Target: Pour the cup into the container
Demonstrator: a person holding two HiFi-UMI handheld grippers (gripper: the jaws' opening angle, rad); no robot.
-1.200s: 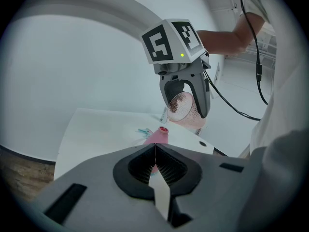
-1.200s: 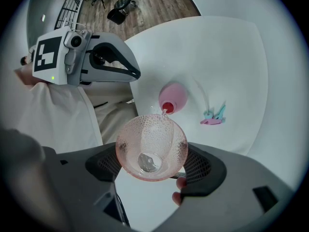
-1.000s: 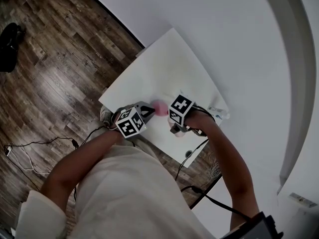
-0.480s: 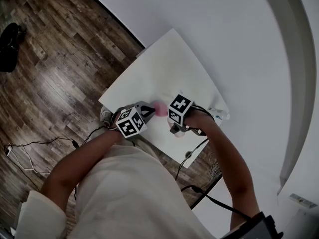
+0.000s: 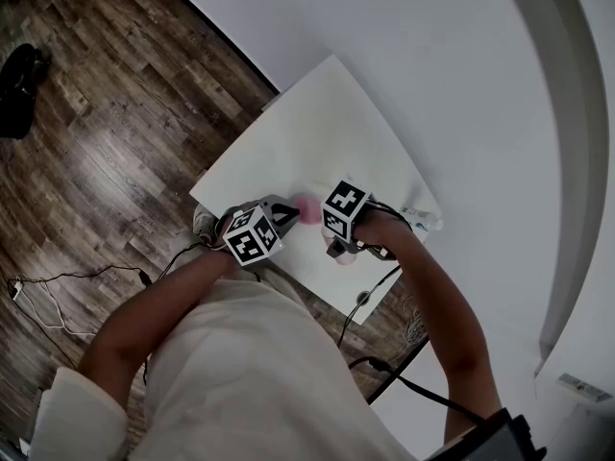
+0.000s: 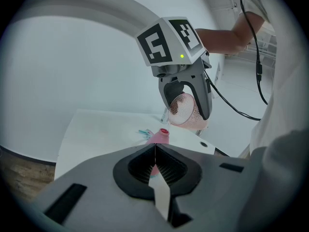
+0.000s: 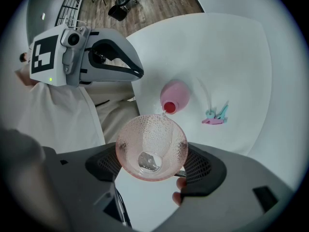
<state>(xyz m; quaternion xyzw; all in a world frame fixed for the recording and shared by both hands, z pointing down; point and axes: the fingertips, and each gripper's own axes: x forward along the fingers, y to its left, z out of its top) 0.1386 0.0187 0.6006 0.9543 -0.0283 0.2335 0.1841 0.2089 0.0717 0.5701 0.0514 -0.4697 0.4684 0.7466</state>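
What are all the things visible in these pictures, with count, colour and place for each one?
table: one, white, under both claws
cup: one, clear pink, tilted in the right claw, rim above the container's mouth
container: one, pink bottle with red mouth, upright on the table
clip-like item: one, teal and pink, lying on the table beside the container
cables: several, black, by the right arm and on the floor
floor: one, brown wood, around the table
dark object: one, black, on the floor, unclear
left claw: one, grey, shut, empty, pointing at the container
right claw: one, grey, shut on the cup
arms: two, one behind each claw
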